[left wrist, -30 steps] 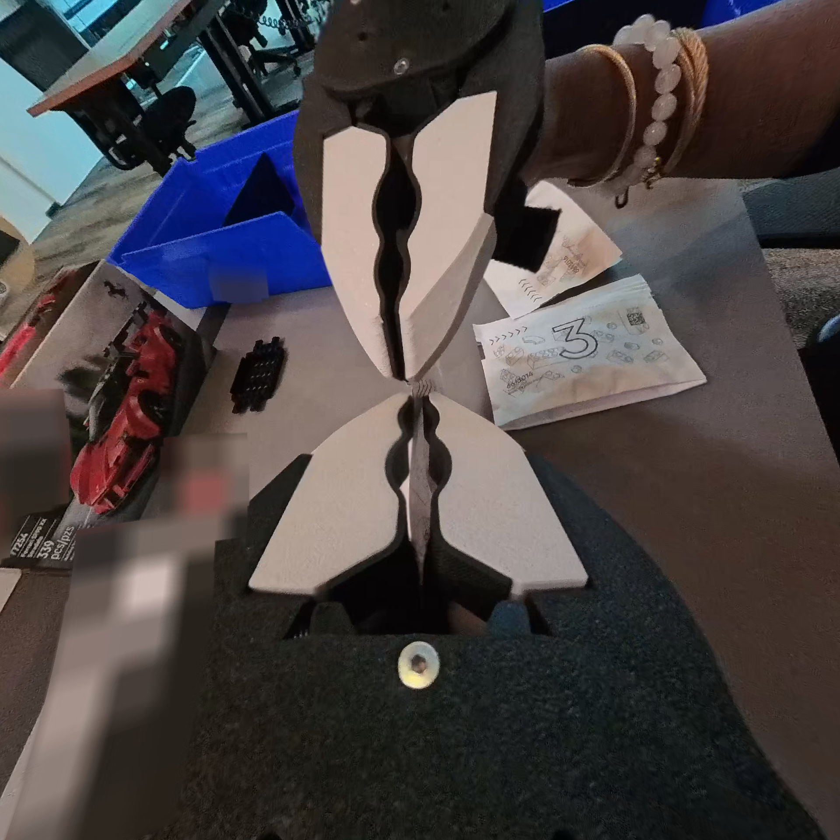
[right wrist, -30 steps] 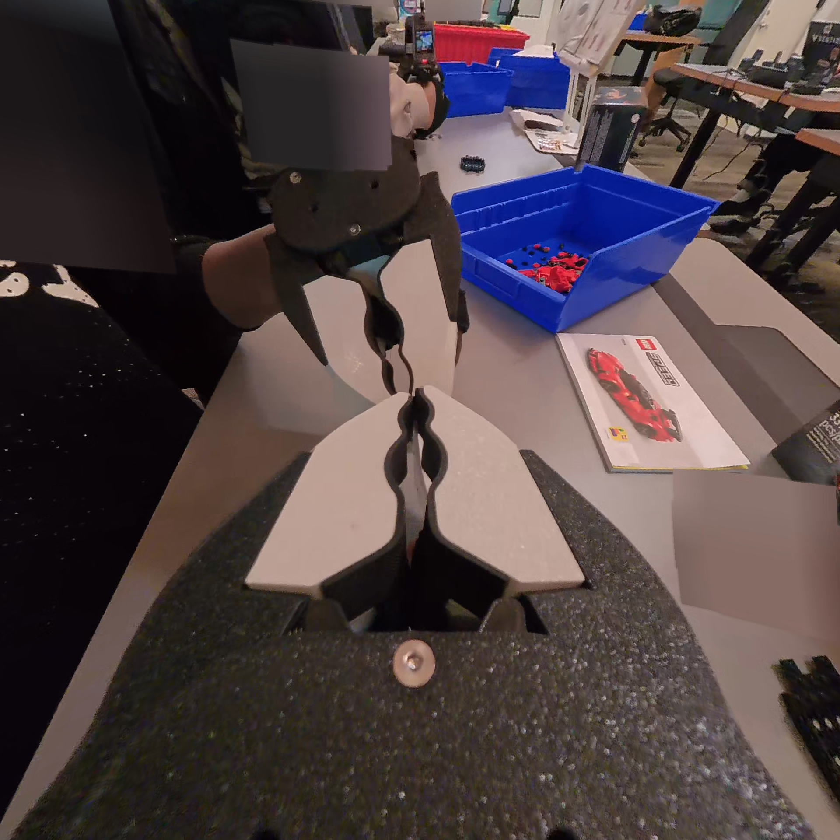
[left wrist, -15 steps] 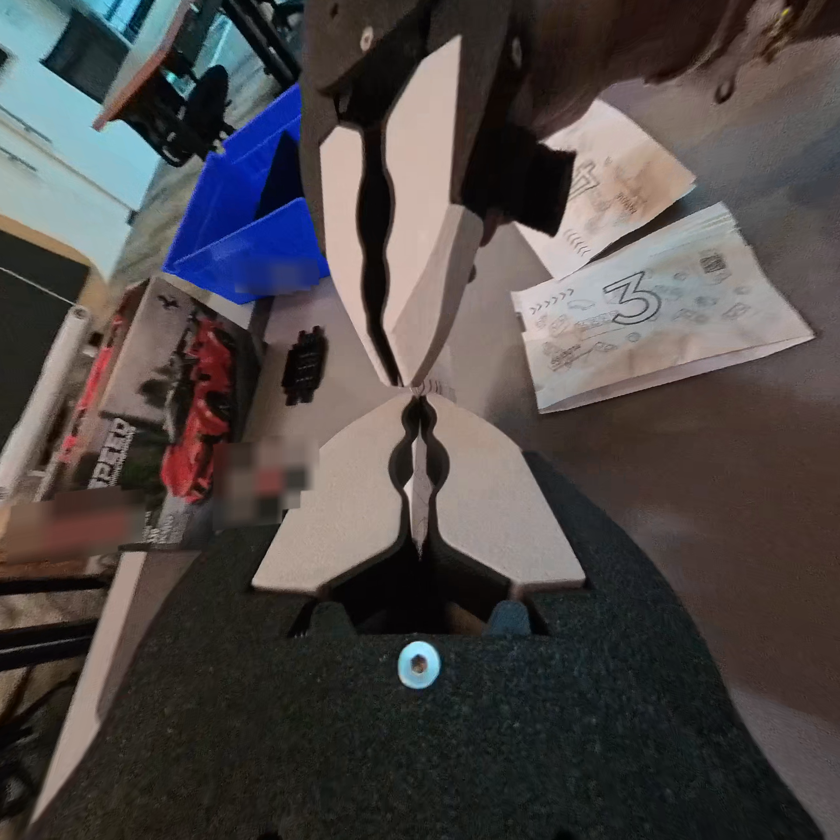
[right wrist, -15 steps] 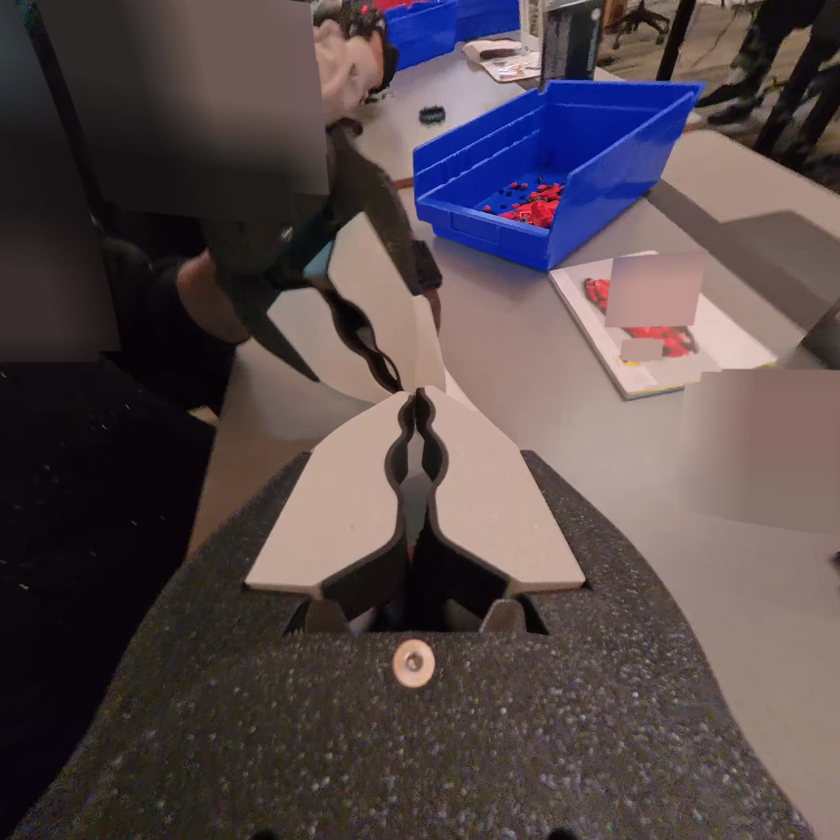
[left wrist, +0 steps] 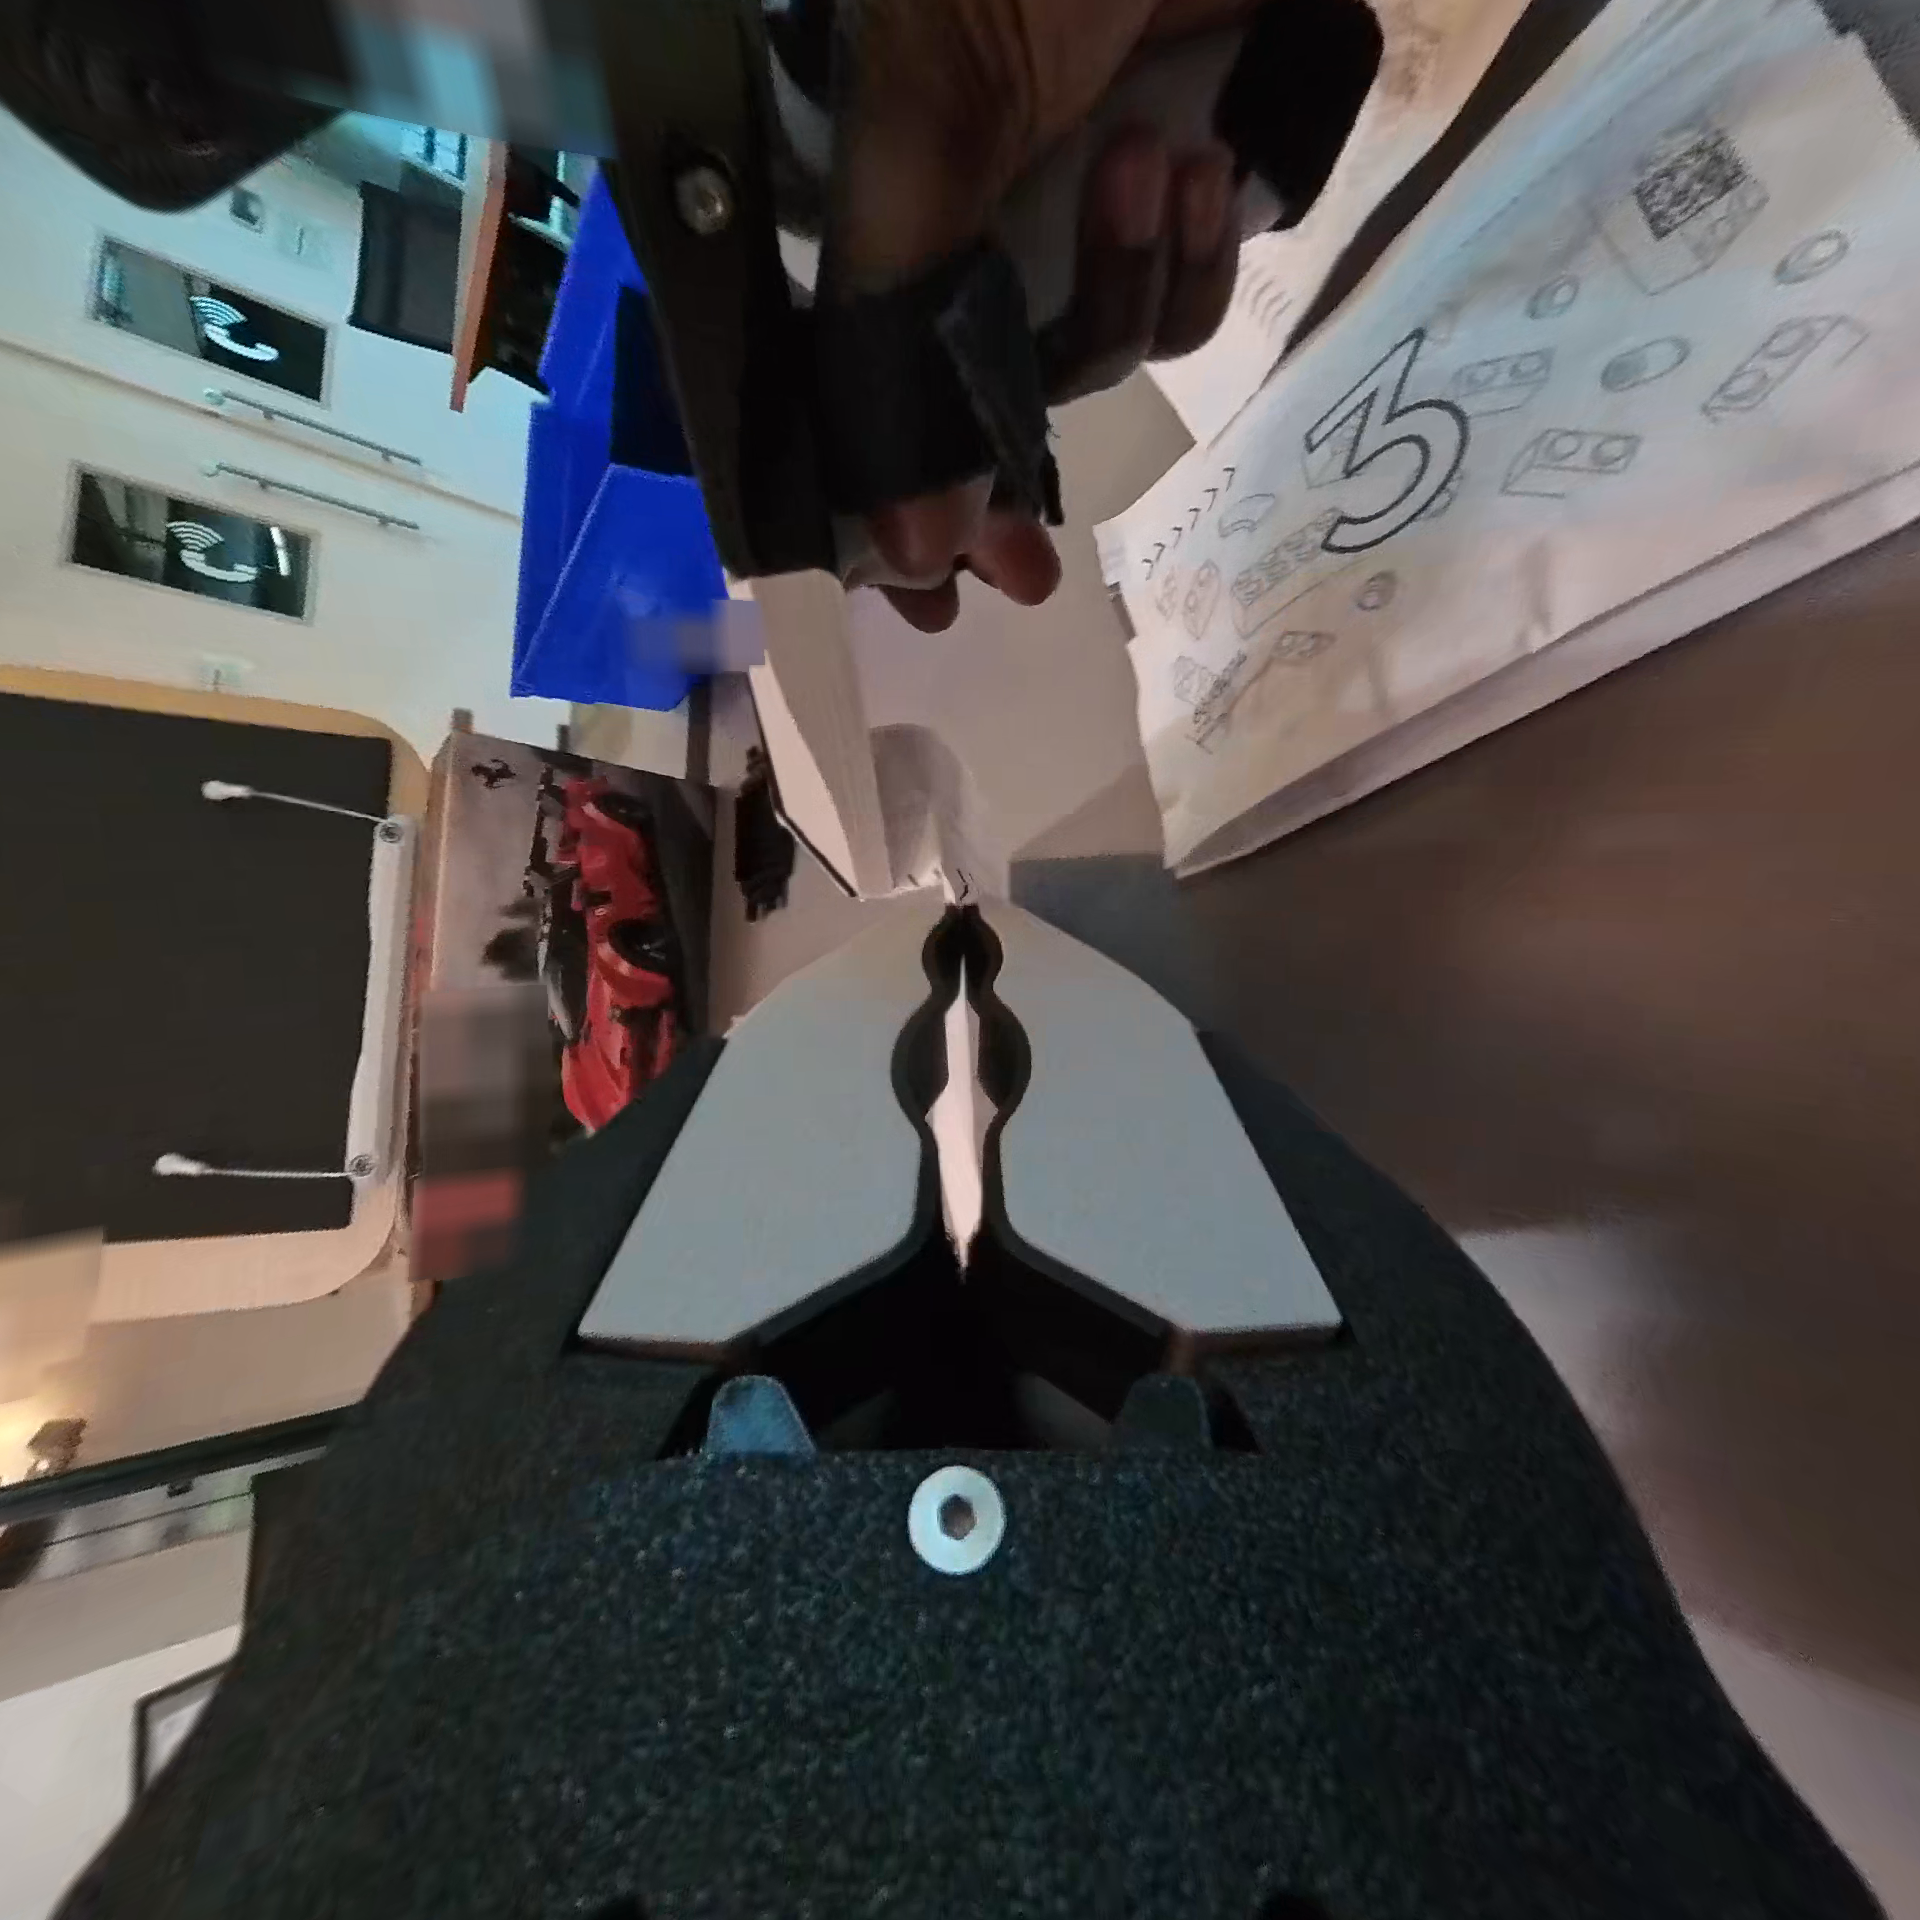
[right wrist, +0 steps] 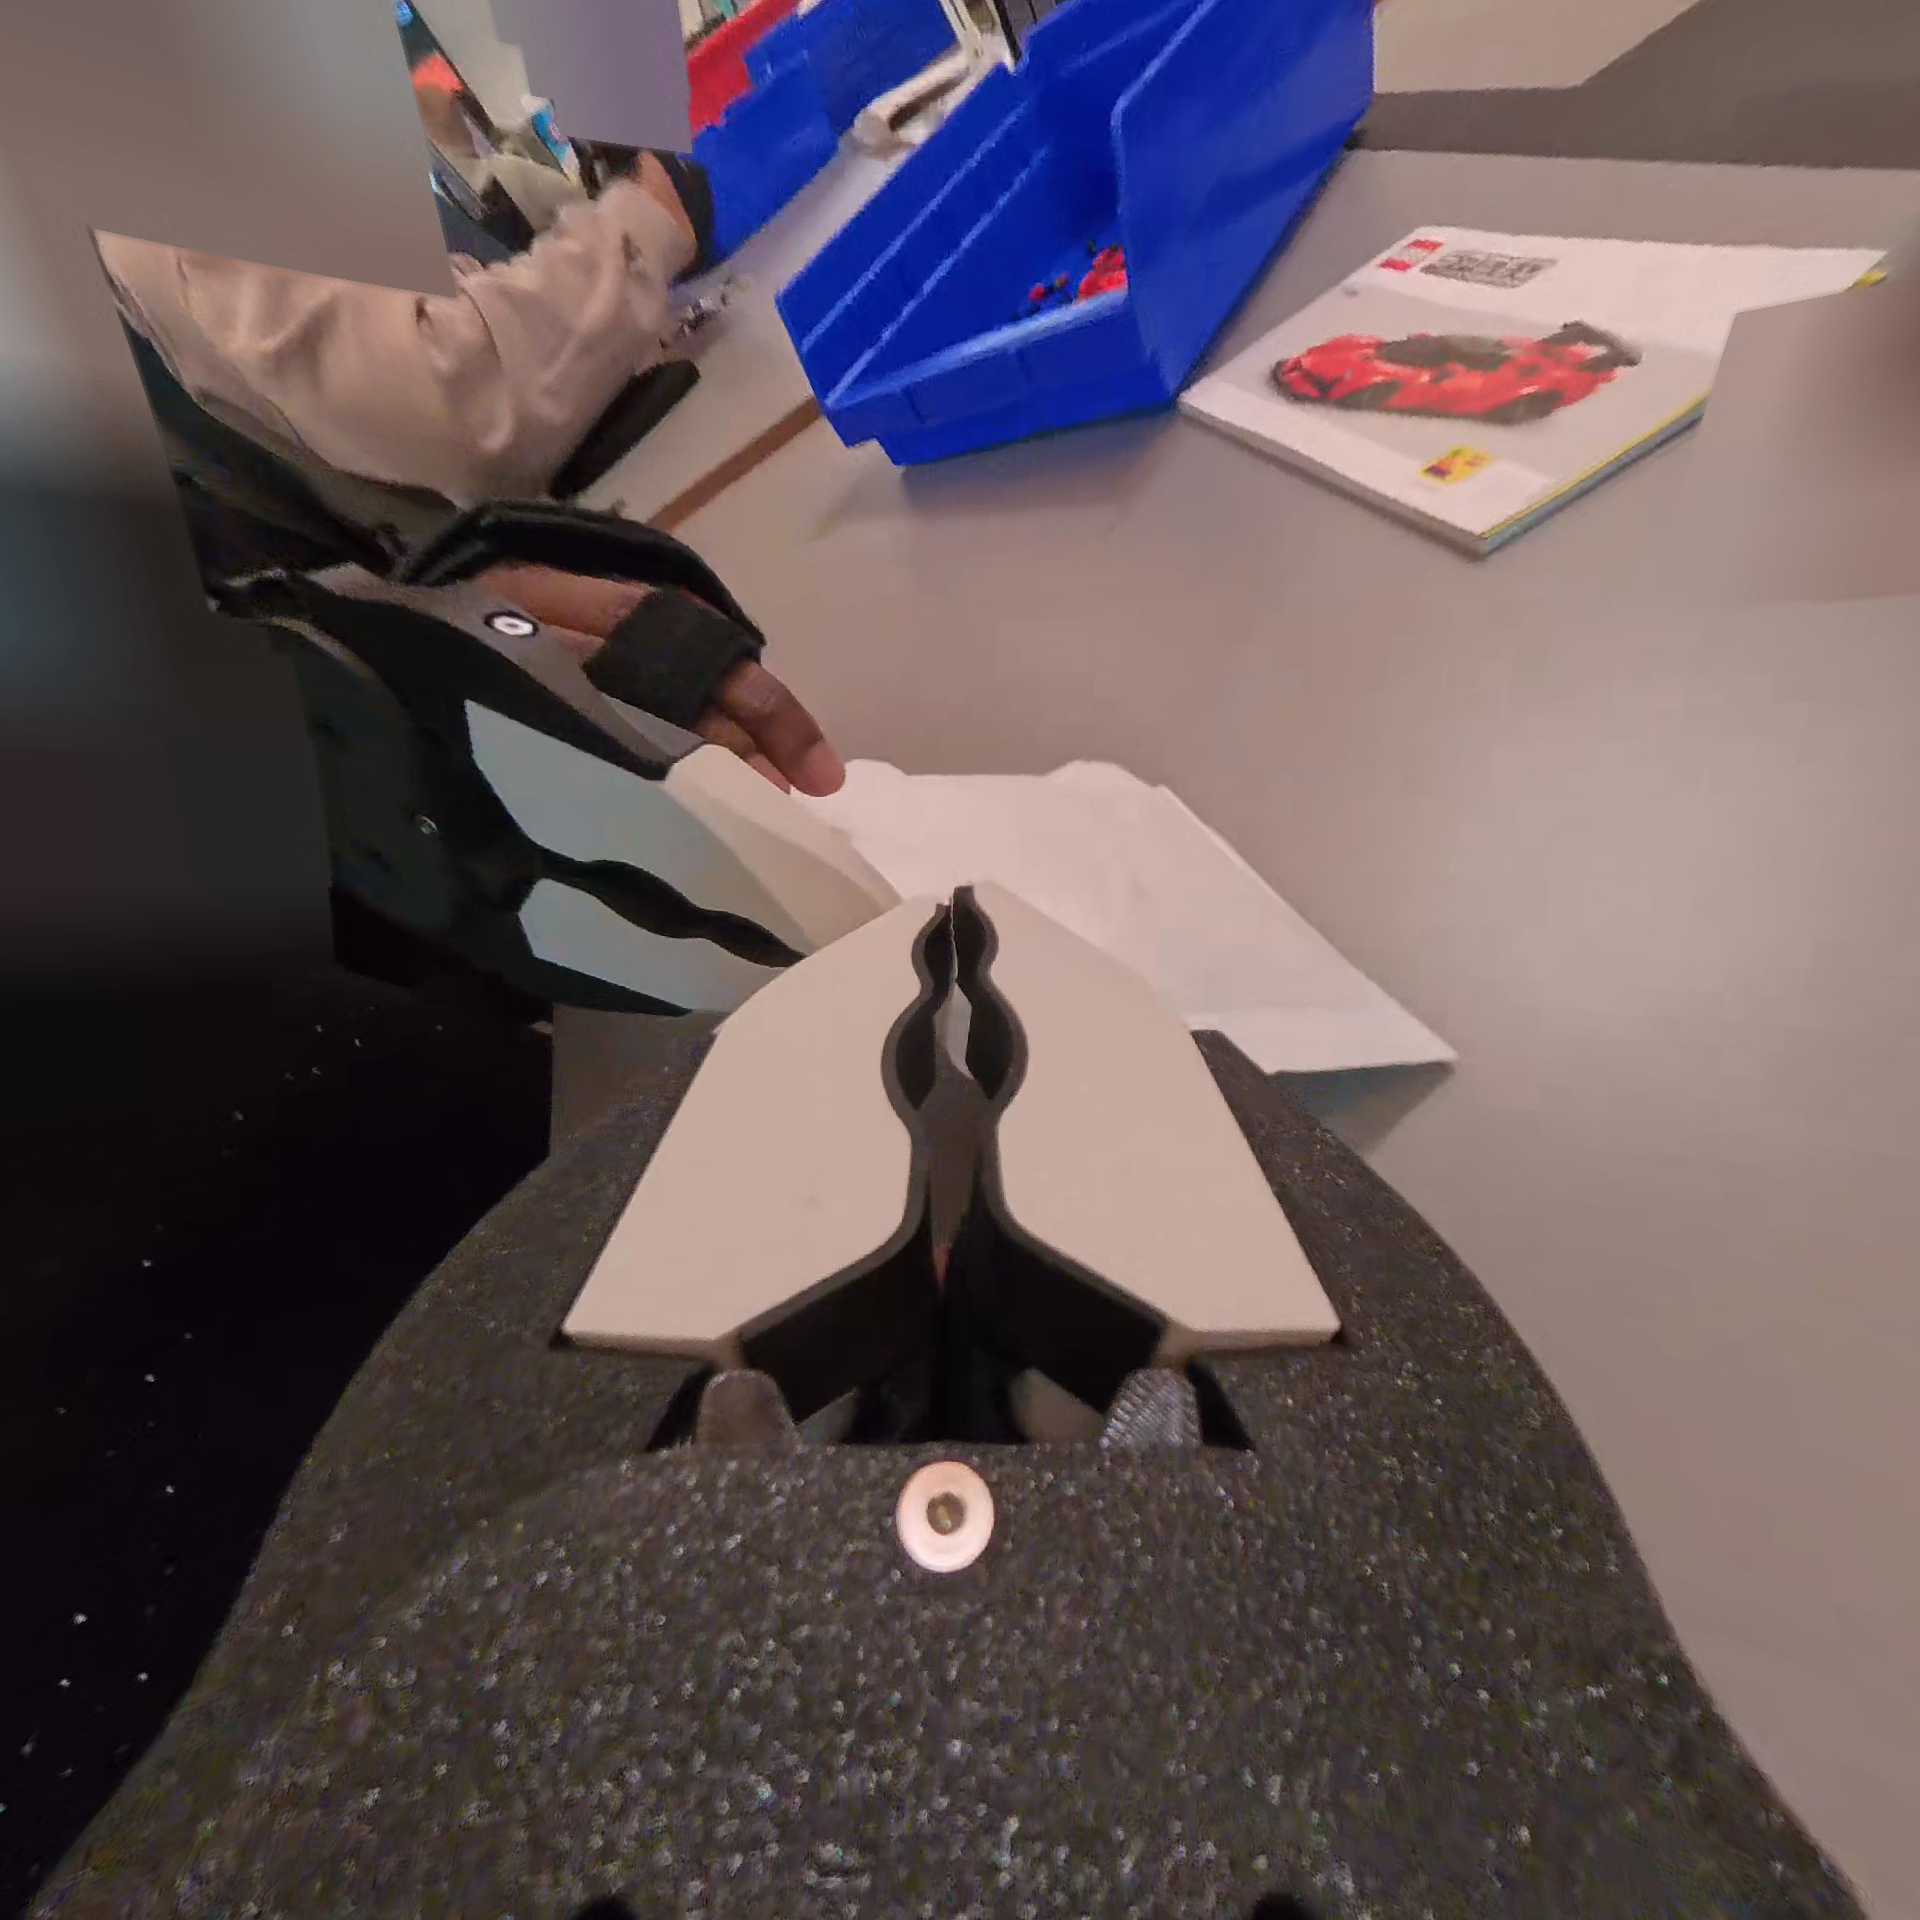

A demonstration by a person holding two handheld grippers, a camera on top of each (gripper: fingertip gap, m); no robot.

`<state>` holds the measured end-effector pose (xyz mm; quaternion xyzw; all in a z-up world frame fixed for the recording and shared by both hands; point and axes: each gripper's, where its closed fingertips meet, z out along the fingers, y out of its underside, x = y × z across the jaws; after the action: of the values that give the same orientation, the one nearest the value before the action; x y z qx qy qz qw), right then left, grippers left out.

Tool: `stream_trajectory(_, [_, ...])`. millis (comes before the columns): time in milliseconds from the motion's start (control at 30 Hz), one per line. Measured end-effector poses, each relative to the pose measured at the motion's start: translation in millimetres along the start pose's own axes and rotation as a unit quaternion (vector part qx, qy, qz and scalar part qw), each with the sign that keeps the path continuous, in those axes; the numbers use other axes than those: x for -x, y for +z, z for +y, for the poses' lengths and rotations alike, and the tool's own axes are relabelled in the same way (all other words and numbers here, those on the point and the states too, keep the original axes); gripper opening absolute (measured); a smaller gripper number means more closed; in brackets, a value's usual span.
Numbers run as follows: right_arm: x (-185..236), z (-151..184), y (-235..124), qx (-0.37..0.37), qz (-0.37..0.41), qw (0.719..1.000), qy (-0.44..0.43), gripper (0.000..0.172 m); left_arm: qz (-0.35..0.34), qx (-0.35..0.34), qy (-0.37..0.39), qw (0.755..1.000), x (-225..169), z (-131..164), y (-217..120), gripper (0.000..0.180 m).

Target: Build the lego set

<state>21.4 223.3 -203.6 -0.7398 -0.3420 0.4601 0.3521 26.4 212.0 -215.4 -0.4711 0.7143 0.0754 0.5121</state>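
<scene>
Both tools, left (left wrist: 961, 914) and right (right wrist: 956, 899), pinch the white paper bag (right wrist: 1143, 914); its length stretches away toward 2 o'clock above the counter (right wrist: 1455, 779).

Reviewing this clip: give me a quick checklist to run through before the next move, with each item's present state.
1. Left gripper jaws shut on the white paper bag: ok, a paper edge runs between its pads.
2. Right gripper jaws shut on the same bag: ok, a thin torn edge sits at its tips.
3. Both grippers meet tip to tip at one spot on the bag: ok.
4. Bag's far end rests on the grey table: ok.
5. Blue plastic bin and the instruction booklet with a red car lie apart from the bag: ok.
6. Bag's contents: cannot tell.
</scene>
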Motion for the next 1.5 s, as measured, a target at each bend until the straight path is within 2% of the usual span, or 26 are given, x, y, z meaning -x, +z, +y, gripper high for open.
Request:
stream_trajectory(133, [-3.3,16.1,3.4,0.029,0.013,0.999,-0.002,0.000,0.014,0.001,0.013,1.000,-15.4,1.5,3.6,0.000])
stream_trajectory(333, [-8.9,22.0,9.9,0.039,0.011,0.999,0.007,0.000,0.023,0.014,0.012,1.000,-23.0,6.3,3.1,0.000])
stream_trajectory(833, [-10.3,30.5,10.4,0.013,-0.013,1.000,0.024,0.000,0.038,0.028,-0.022,0.999,-34.9,6.1,3.7,0.000])
stream_trajectory(967, [-21.9,31.2,8.8,0.012,0.017,0.999,0.027,0.000,0.061,0.026,-0.024,0.998,-44.0,4.1,3.8,0.000])
stream_trajectory(1033, [-22.8,28.5,5.4,0.005,0.005,0.999,0.031,0.000,0.042,0.024,-0.020,0.999,-42.1,2.3,2.5,0.000])
stream_trajectory(1133, [-25.0,34.1,8.0,0.029,0.009,0.999,0.026,0.000,0.060,0.029,-0.029,0.997,-45.9,4.7,3.1,0.000])
stream_trajectory(1333, [-37.1,31.7,8.2,0.024,0.016,0.999,0.033,0.000,0.071,0.034,-0.039,0.996,-51.5,4.6,2.0,0.000])
stream_trajectory(1433, [-37.1,31.3,6.2,0.021,0.011,0.999,0.023,0.000,0.064,0.037,-0.040,0.996,-52.3,5.9,1.2,0.000])
stream_trajectory(1500, [-18.9,30.9,6.9,0.023,-0.035,0.999,-0.008,0.000,0.085,0.025,-0.062,0.994,-56.9,4.0,0.4,0.000])
